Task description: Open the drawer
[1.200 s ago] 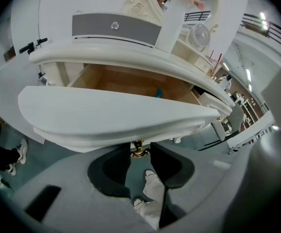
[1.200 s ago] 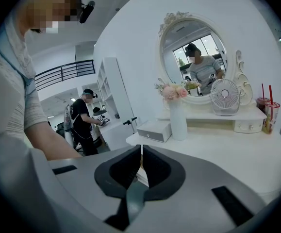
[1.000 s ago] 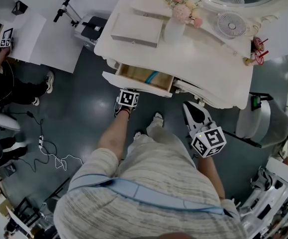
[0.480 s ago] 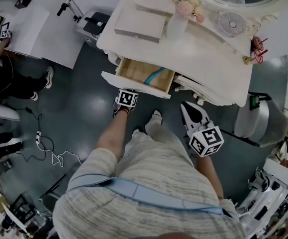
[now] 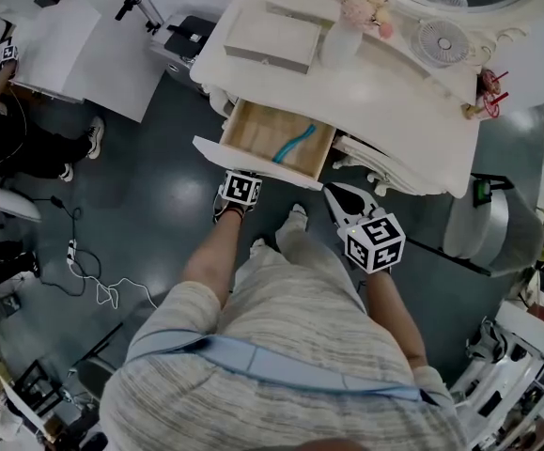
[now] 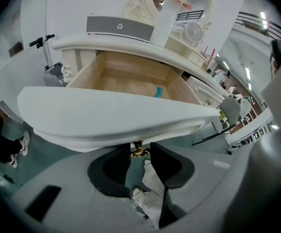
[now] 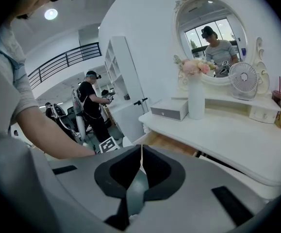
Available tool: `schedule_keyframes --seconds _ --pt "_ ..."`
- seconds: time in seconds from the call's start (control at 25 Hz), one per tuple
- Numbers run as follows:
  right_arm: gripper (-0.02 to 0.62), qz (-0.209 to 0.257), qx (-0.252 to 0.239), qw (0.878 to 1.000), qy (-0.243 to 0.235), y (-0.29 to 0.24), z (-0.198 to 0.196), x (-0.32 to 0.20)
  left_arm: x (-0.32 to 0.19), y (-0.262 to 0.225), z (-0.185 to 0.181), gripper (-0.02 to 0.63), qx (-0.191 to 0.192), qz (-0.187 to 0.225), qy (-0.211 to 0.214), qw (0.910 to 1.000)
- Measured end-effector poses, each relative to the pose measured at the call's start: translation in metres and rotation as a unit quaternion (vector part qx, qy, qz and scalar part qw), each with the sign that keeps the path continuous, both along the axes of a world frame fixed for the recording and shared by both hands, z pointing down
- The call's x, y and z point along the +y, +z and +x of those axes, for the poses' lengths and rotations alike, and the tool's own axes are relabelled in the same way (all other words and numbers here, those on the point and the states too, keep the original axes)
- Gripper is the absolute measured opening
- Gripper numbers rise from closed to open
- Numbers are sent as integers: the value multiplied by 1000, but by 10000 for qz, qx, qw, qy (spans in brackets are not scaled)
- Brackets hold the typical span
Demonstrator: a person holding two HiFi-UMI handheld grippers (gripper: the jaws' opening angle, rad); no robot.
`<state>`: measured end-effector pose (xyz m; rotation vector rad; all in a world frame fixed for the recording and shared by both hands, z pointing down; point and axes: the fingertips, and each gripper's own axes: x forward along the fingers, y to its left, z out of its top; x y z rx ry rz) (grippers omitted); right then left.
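- Head view: drawer [image 5: 253, 156] stands well out from the dressing table [image 5: 403, 101], upper centre. Left gripper [image 5: 243, 178] is at its front panel; right gripper [image 5: 339, 197] hangs apart, lower right.
- Left gripper view: jaws clamped on the small brass knob [image 6: 139, 152] under the panel. Best hold; smooth metal, likely slippery.
- Right gripper view: jaws closed, empty. Drawer looks like stiff wood, probably light; pull straight.

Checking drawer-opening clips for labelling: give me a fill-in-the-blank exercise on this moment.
The drawer stands ____, not shut. Its gold knob sits between the jaws of the ____. The right gripper, jaws shut, holds ____.
Missing: open; left gripper; nothing.
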<state>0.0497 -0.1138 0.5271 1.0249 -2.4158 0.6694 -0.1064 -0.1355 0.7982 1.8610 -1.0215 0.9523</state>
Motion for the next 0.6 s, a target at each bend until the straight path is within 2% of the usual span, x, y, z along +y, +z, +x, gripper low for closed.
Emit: schedule_keyframes --seconds 0.24,0.6 --pt "11 -493 328 9981 -196 40 -13 2 9 0 -3 138 37 8 34 10000" --pt "11 -810 615 9945 -257 68 -18 11 22 0 -6 137 79 47 58 9999"
